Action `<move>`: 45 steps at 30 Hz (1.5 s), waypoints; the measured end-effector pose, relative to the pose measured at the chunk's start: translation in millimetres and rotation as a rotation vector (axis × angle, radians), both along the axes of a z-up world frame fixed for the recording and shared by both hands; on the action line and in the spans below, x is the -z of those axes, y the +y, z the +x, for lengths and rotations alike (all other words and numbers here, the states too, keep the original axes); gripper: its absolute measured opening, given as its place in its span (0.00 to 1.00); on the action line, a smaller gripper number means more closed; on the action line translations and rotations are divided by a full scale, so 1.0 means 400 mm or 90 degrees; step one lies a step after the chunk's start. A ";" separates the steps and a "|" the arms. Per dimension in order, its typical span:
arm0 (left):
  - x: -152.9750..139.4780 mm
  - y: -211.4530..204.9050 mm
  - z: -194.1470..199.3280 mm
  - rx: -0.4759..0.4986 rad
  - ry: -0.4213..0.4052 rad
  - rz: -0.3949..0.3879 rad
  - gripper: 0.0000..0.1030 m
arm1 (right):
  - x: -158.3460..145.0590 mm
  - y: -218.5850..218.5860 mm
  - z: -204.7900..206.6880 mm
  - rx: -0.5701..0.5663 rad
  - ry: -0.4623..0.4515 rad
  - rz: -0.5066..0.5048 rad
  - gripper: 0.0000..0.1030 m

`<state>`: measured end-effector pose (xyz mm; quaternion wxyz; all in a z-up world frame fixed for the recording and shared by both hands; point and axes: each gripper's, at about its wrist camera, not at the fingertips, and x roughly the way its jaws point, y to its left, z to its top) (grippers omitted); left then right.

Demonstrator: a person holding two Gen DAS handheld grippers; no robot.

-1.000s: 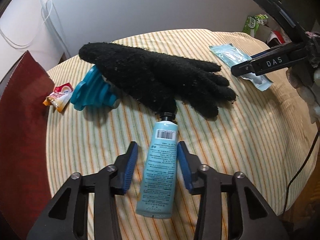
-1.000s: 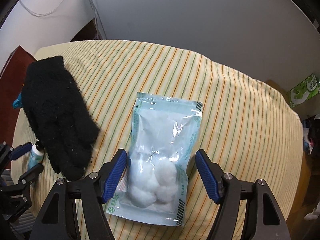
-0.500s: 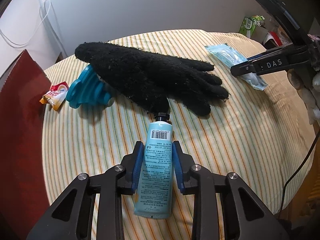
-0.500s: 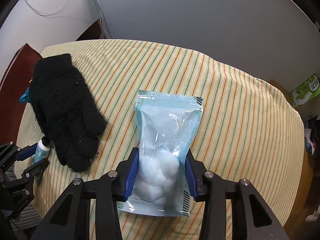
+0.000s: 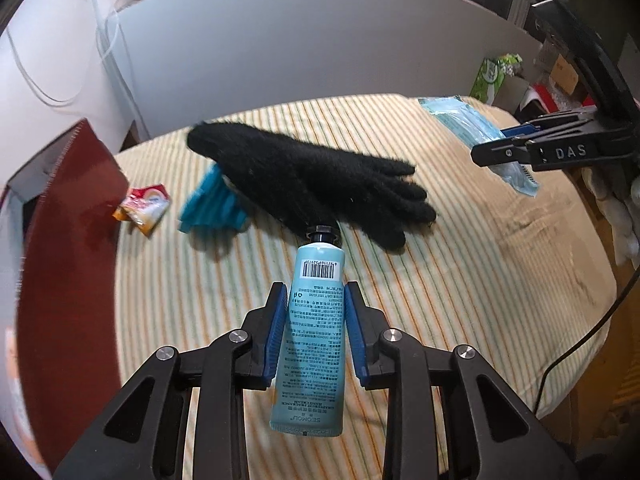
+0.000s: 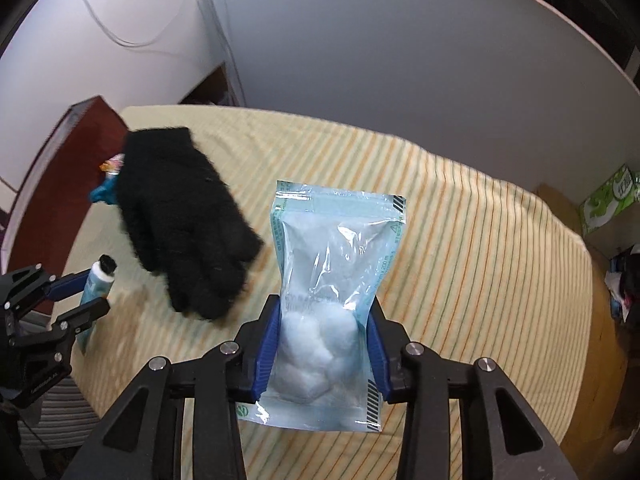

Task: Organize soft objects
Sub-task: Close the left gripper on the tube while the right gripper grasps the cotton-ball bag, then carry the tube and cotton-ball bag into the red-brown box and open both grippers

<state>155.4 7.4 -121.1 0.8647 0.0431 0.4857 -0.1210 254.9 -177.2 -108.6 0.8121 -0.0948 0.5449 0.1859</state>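
Broadly, a table under a yellow striped cloth (image 5: pixel 480 280) fills the middle of both views, with a grey panel (image 5: pixel 320 60) curving behind it along the top. At the left edge stands a dark red box (image 5: pixel 68 240). A black fuzzy glove (image 5: pixel 312 184) lies flat across the centre of the left wrist view, its fingers toward the right; it partly covers a teal ribbed object (image 5: pixel 212 208), and a small red-and-white packet (image 5: pixel 144 208) sits just left of that. In the right wrist view, the right gripper (image 6: pixel 324 348) at lower centre has just been closing and now presses its blue pads on a clear bag of cotton balls (image 6: pixel 332 280), whose top stands upward in the frame. In the left wrist view, the left gripper (image 5: pixel 316 332) at lower centre has likewise just been closing and clamps a light blue tube of hand cream (image 5: pixel 316 328), black cap pointing toward the glove's fingers. A green tissue box (image 6: pixel 608 200) shows at the right edge.
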 end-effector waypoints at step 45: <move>-0.154 0.621 -0.155 -0.299 -0.093 0.063 0.27 | -0.130 0.940 -0.107 -0.325 -0.023 0.092 0.36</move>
